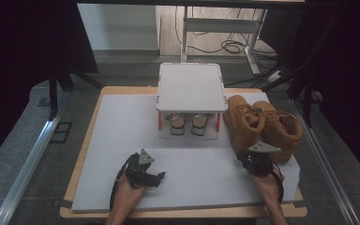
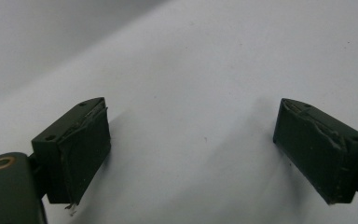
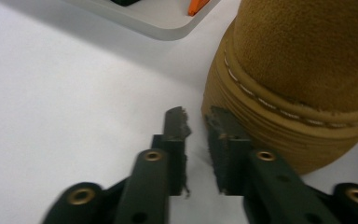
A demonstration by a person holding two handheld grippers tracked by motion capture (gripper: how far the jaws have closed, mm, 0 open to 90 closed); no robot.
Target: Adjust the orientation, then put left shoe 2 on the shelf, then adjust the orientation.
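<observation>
Two tan suede boots stand side by side at the right of the white mat [image 1: 122, 140], the left boot [image 1: 243, 122] beside the right boot [image 1: 281, 129]. My right gripper [image 1: 251, 157] sits low at the near end of the left boot. In the right gripper view, its jaws [image 3: 196, 116] stand a narrow gap apart with nothing between them, right beside the boot's stitched sole edge [image 3: 298, 70]. My left gripper [image 1: 161, 177] rests on the mat at the front left. It is wide open [image 2: 200, 135] over bare mat.
A small white two-shelf rack [image 1: 191, 86] with orange posts stands at the back middle, with a pair of light shoes [image 1: 187, 124] on its lower shelf. Its base corner [image 3: 154, 23] lies just left of the boot. Table edges lie close at front and right.
</observation>
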